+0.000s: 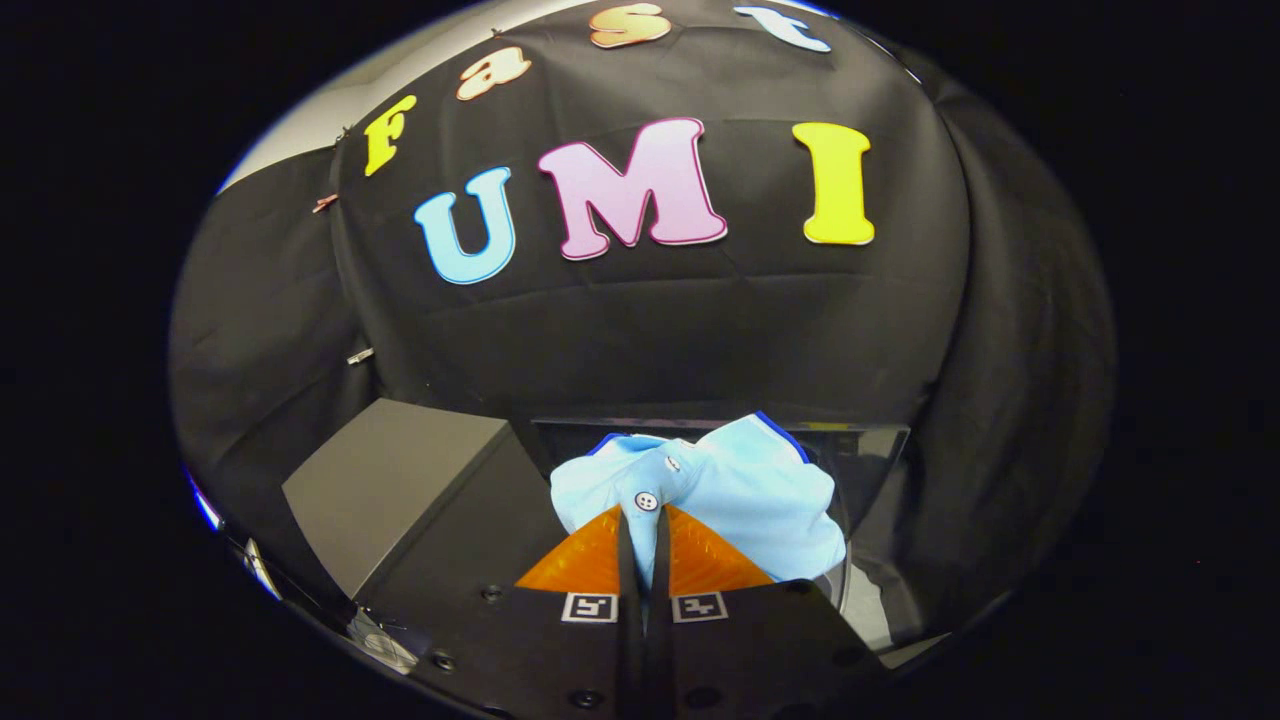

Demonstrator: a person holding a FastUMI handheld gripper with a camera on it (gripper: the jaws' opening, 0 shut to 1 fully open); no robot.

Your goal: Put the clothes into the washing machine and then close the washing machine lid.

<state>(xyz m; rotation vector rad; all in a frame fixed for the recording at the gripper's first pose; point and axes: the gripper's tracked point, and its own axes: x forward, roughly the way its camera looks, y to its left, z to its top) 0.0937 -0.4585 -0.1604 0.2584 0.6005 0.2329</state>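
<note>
A light blue shirt [745,495] with white buttons and a dark blue trim hangs bunched from my gripper [643,525]. Both orange fingers [585,560] are pressed together on a fold of the cloth near a button. Beyond and under the shirt stands the dark washing machine [860,455], its opening largely hidden by the garment. To the left of the fingers rises the machine's grey lid [395,480], tilted open.
Black cloth walls close the booth behind the machine and on both sides. A pale rim of the machine [868,605] shows just right of the fingers.
</note>
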